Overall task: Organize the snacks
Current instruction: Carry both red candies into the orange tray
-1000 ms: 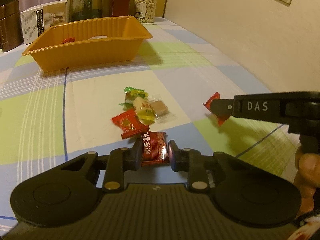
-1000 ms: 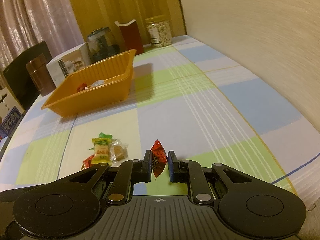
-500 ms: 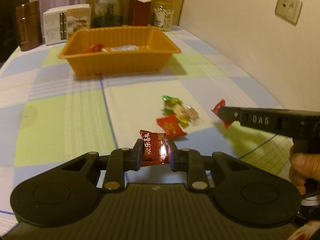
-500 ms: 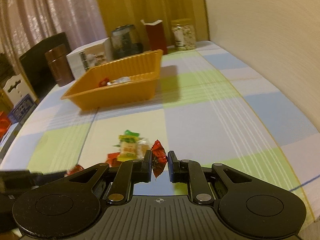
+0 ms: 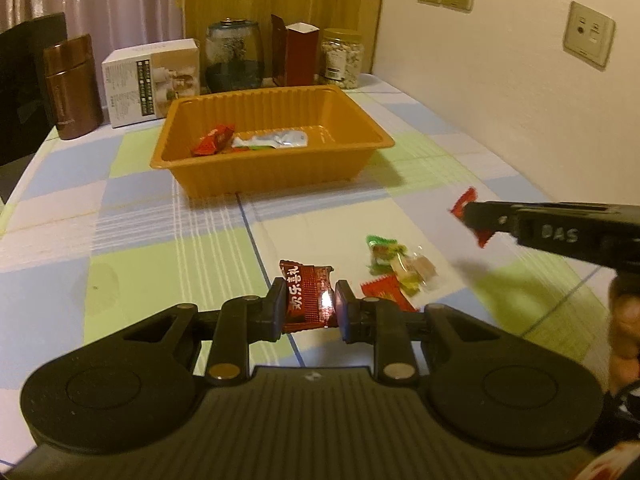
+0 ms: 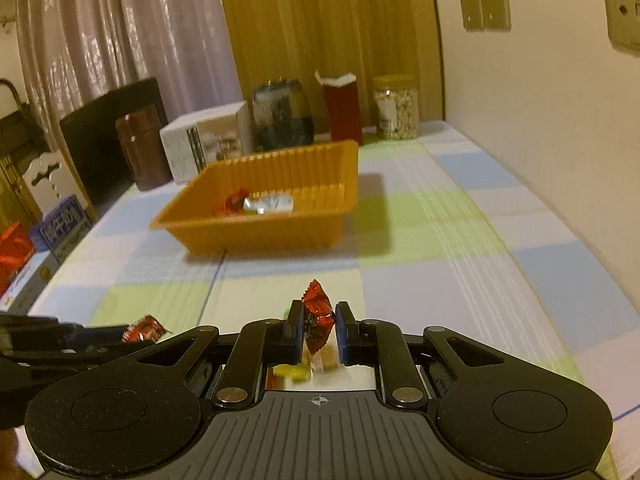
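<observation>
The checked table (image 5: 120, 220) lies bare between the grippers and the orange tray (image 5: 280, 168); a wall runs along its right edge. The tray, far centre, holds a red packet (image 5: 212, 140) and a silver packet (image 5: 272, 140). The left gripper (image 5: 310, 306) is clamped on a dark red snack (image 5: 306, 298), the right gripper (image 6: 318, 330) on a red candy (image 6: 316, 312). Loose candies (image 5: 400, 268) lie near, to the right. Since one second ago both grippers rose, so the tray inside is now seen.

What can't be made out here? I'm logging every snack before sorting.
- Orange plastic tray, right wrist view: motion blur smears its contents.
- Loose wrapped candies, right wrist view: mostly hidden behind the right gripper.
- Flat red packet, left wrist view: partly covered by the left gripper.
</observation>
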